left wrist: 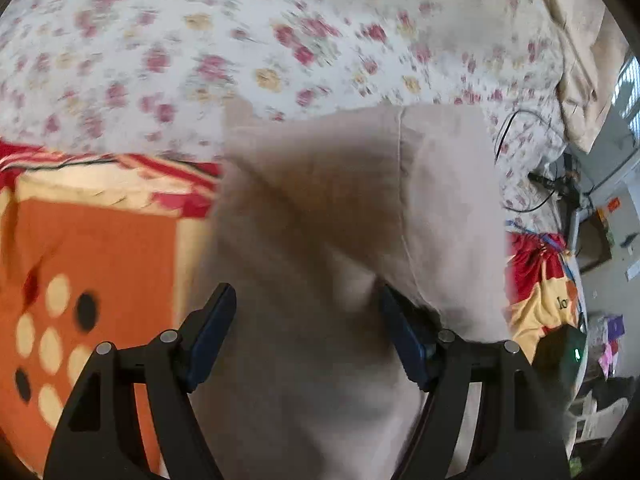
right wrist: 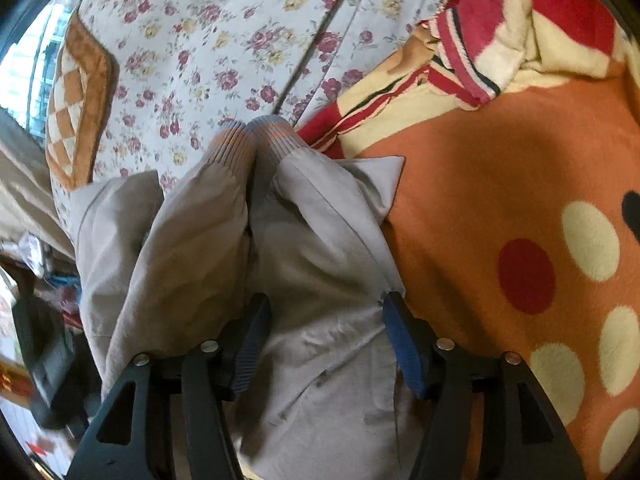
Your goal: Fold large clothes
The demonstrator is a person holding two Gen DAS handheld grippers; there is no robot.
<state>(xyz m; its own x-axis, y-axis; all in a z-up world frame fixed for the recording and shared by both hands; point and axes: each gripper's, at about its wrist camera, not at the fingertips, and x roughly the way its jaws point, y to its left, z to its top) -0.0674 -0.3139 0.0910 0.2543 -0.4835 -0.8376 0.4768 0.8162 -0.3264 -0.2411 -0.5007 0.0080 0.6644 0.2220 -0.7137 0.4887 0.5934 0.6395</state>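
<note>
Jacket in a pale beige, thin woven fabric, lies on the bed partly on the floral sheet and partly on an orange fleece blanket. In the right wrist view both sleeves run side by side away from the camera, and their ribbed knit cuffs, grey with orange stripes, end up touching each other. The cloth is crumpled and soft, with seams showing along the sleeves. The right gripper has its jaws spread wide with the jacket fabric bunched between them, blue ribbed pads on either side, not pinching anything that I can see. Same deal with the left gripper: jaws spread apart over a smooth beige stretch of the jacket, though this view is blurry. The blanket is fuzzy, orange with cream, red and black dots and a red and cream striped border. A quilted tan and cream checkered pillow sits at the sheet's far left edge. Off the bed's side there are black cables and a cluttered room, too blurred to make out.
</note>
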